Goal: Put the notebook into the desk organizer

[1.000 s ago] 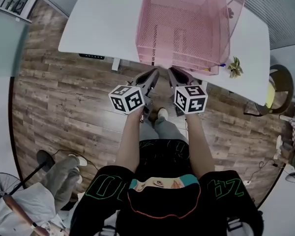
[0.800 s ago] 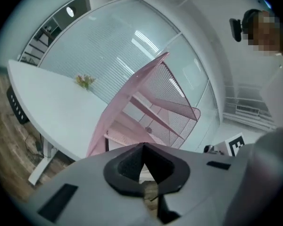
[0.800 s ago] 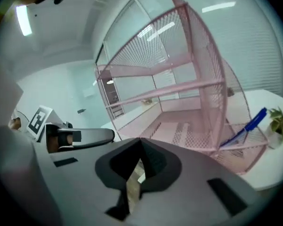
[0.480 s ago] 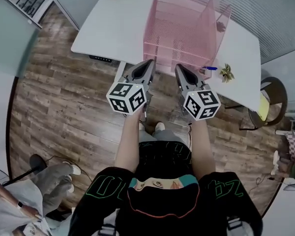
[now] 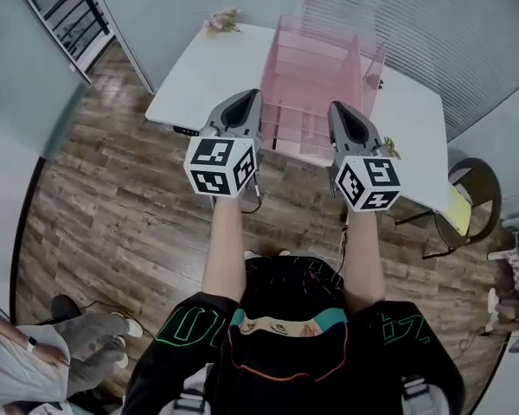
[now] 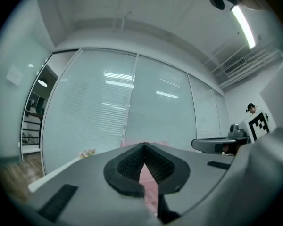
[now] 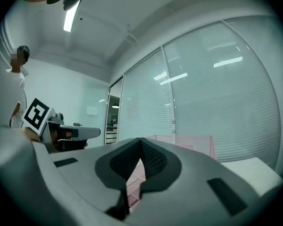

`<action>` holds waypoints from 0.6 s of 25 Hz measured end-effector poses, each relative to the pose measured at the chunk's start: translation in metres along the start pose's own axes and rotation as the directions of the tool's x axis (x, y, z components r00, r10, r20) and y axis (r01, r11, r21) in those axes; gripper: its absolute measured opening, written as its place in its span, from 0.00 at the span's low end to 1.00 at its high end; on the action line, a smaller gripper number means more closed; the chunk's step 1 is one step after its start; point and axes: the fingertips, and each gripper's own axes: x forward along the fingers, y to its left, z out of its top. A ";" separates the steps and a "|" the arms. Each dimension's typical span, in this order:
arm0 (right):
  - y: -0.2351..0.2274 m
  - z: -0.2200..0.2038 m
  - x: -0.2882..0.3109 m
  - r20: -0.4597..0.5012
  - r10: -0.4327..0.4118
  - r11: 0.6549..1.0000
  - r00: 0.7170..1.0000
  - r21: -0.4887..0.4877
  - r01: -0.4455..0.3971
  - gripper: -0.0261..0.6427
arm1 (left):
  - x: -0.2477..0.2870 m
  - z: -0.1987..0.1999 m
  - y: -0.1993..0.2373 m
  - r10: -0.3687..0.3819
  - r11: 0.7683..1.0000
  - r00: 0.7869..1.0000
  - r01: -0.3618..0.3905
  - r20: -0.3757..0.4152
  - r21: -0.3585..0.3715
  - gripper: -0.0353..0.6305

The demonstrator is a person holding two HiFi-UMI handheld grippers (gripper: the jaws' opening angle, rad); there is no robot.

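Note:
A pink mesh desk organizer (image 5: 316, 80) stands on the white table (image 5: 199, 76). No notebook shows in any view. My left gripper (image 5: 246, 97) is held up in the air short of the table's near edge, level with the organizer's left side. Its jaws are shut with nothing between them. My right gripper (image 5: 340, 108) is held up level with the organizer's right side, also shut and holding nothing. In the left gripper view the left gripper (image 6: 143, 145) points at the organizer (image 6: 149, 180). In the right gripper view the organizer (image 7: 191, 142) shows past the right gripper (image 7: 141, 140).
Pink flowers (image 5: 222, 19) lie at the table's far left corner, and a small plant (image 5: 390, 150) sits near its front right. A chair with a yellow cushion (image 5: 460, 207) stands at the right. A person (image 5: 35, 361) is at the lower left on the wooden floor. Blinded glass walls rise behind the table.
Both grippers have risen, drawn back from the organizer's front edge and spread apart. The head view has lifted, so the table and organizer look smaller and farther away.

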 end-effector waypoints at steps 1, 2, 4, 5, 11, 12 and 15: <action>-0.003 0.008 -0.003 0.011 -0.008 1.000 1.000 -0.011 0.008 0.04 | -0.002 0.012 -0.001 0.004 1.000 1.000 -0.004 0.019 0.013 0.05; -0.006 0.013 -0.005 0.017 -0.017 1.000 1.000 -0.017 0.017 0.04 | -0.004 0.021 -0.003 0.000 1.000 0.999 0.000 0.039 0.016 0.05; -0.012 0.018 -0.008 0.025 -0.035 0.999 0.999 -0.021 0.036 0.04 | -0.004 0.033 -0.011 -0.022 1.000 0.997 0.021 0.072 0.017 0.05; -0.015 0.018 -0.009 0.029 -0.046 0.999 0.999 -0.021 0.046 0.04 | -0.003 0.035 -0.016 -0.032 0.999 0.996 0.030 0.080 0.024 0.05; -0.027 0.019 -0.014 0.032 -0.103 0.994 0.994 -0.038 0.105 0.04 | 0.004 0.024 -0.021 -0.021 0.998 0.997 0.017 0.076 0.058 0.05; -0.028 0.020 -0.015 0.030 -0.110 0.993 0.993 -0.043 0.111 0.04 | 0.005 0.023 -0.020 -0.018 0.998 0.997 0.014 0.076 0.058 0.05; -0.028 0.025 -0.020 0.034 -0.116 0.990 0.993 -0.070 0.118 0.04 | 0.007 0.021 -0.017 -0.007 0.998 0.997 0.003 0.080 0.057 0.05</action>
